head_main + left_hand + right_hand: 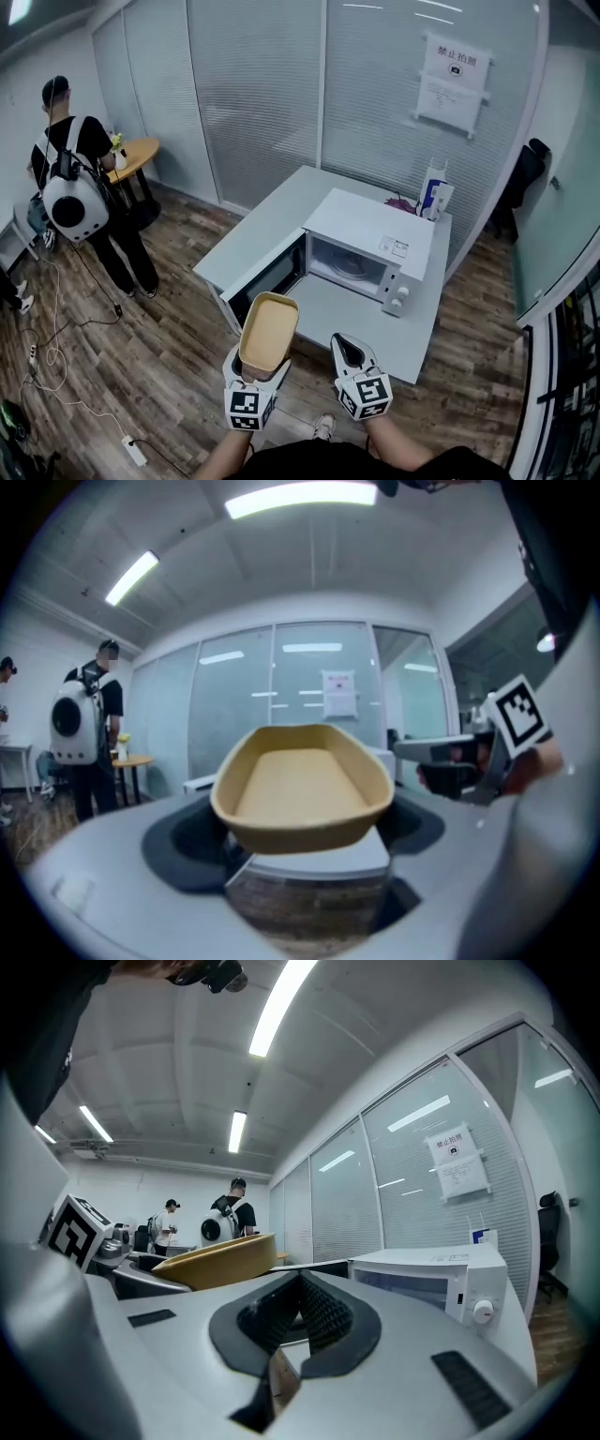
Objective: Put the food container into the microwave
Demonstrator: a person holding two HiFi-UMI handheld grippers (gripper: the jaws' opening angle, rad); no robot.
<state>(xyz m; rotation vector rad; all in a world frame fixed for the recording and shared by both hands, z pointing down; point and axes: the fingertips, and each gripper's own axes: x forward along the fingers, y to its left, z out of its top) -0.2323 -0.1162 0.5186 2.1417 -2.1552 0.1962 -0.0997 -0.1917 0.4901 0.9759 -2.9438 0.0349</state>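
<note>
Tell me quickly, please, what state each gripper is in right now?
Left gripper: shut on the tan oval food container.
Right gripper: shut, with nothing between its jaws.

left claw [254, 373] clamps the food container [269, 330]; right claw [349, 352] closed, empty.

Microwave [370, 246] on table [272, 220], carton [434, 199] behind
</note>
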